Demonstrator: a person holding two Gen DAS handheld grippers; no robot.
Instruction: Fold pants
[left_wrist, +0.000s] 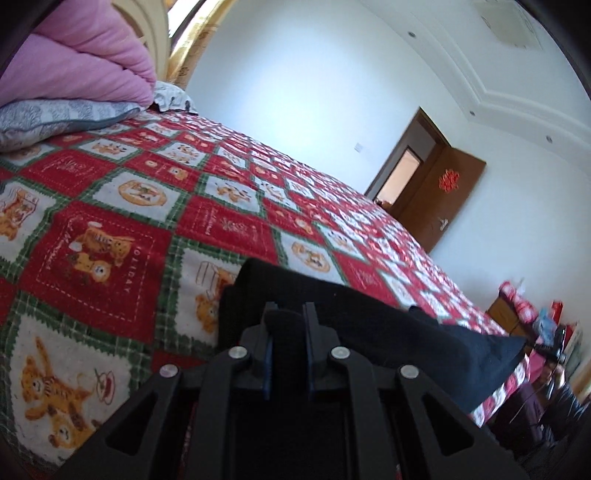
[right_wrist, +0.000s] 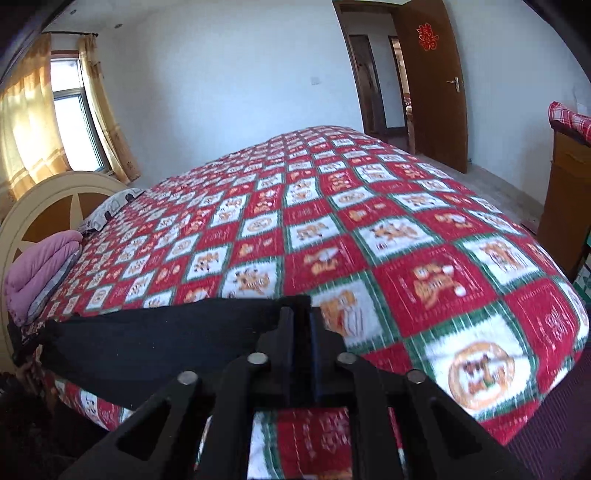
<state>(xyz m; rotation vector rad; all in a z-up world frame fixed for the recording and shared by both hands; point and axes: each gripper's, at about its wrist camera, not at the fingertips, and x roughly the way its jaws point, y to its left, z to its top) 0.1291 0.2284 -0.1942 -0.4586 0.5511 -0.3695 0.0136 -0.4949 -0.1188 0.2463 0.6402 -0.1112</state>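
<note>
Black pants (left_wrist: 369, 314) hang stretched between both grippers over the near edge of a bed with a red, white and green patchwork cover (left_wrist: 147, 206). My left gripper (left_wrist: 289, 314) is shut on a bunched fold of the black cloth, which shows between its fingers. In the right wrist view the pants (right_wrist: 155, 343) run off to the left as a taut dark band. My right gripper (right_wrist: 301, 314) is shut on the other end of the band, with the cloth pinched at its tips. The bed cover (right_wrist: 369, 229) spreads out beyond.
A pink quilt (left_wrist: 85, 59) on a grey pillow (left_wrist: 55, 118) lies at the head of the bed, by a cream headboard (right_wrist: 48, 206). A brown door (right_wrist: 432, 74) stands open beyond. A wooden cabinet (right_wrist: 565, 199) stands right of the bed. Clutter (left_wrist: 539, 332) sits beside the bed.
</note>
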